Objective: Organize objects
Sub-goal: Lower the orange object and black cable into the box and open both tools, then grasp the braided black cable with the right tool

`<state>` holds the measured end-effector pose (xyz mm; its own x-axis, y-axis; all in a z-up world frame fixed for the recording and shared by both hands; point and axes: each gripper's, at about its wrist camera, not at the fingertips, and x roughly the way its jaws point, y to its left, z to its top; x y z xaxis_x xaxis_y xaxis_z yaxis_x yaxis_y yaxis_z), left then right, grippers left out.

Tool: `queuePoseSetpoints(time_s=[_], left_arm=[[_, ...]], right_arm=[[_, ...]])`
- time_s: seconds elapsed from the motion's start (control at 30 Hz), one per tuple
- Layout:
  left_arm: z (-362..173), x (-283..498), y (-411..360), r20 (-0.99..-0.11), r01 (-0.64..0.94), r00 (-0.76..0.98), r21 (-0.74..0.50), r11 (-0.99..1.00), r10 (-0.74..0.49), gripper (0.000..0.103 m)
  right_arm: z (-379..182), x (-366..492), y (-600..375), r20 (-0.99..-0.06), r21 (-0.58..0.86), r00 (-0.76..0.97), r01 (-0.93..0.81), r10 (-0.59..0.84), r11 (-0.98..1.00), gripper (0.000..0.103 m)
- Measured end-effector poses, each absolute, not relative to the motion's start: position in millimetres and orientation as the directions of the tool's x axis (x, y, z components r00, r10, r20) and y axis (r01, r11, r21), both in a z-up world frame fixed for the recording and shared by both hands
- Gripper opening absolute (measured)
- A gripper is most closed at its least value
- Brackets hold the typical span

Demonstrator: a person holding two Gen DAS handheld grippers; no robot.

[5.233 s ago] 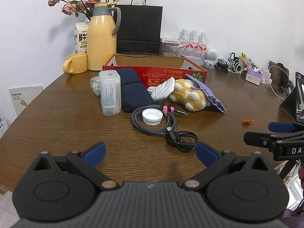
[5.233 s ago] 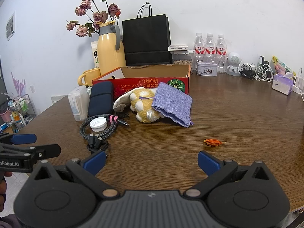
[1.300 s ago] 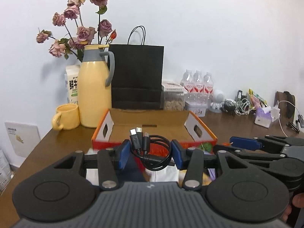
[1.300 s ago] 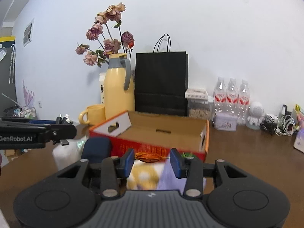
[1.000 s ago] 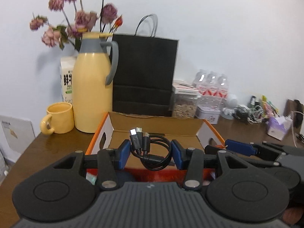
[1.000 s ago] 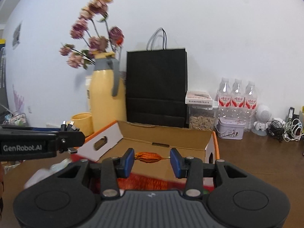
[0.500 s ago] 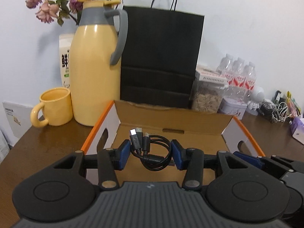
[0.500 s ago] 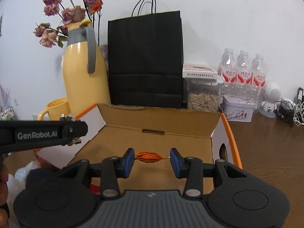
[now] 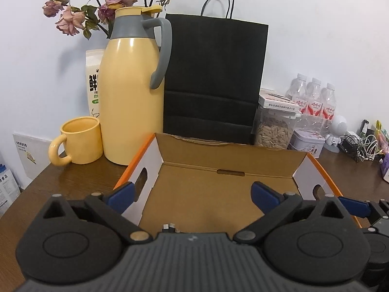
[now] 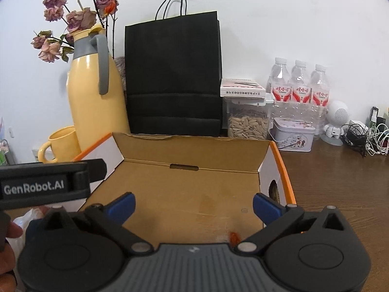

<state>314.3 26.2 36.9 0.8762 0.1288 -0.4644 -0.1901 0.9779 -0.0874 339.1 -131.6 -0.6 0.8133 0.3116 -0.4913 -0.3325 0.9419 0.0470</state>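
Both jaws have just been opening: left gripper [image 9: 192, 192] and right gripper [image 10: 193, 203] now spread, empty, over the cardboard box [image 9: 226, 160]; cable [image 9: 169, 228] (plugs only visible) and orange item [image 10: 234, 237] lie at its near edge, so both drops look done.

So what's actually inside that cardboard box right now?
Inside the cardboard box, cable plugs peek over the left tool's body, and a small orange object lies near the right tool. The tools' bodies cover the near floor, so the rest of the cable is hidden.

cable [image 9: 169, 228] and orange item [image 10: 234, 237] mostly behind gripper bodies
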Motion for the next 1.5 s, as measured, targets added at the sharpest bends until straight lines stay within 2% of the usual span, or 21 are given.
queuePoseSetpoints(time_s=[0.5,0.97,1.5], left_arm=[[72,258,22,-0.359,-0.150,0.928,-0.122,0.981,0.097,0.103],[74,161,45,-0.373,-0.191,0.918,-0.111,0.975,0.138,0.103],[36,70,77,-0.472,-0.226,0.866,-0.080,0.971,0.163,0.103]], right_arm=[[31,295,-143,-0.405,0.037,0.849,-0.355,0.339,0.934,0.103],[34,198,-153,-0.394,0.026,0.836,-0.405,0.382,0.914,0.103],[-6,112,-143,-0.500,0.013,0.739,-0.516,0.452,0.857,0.103]])
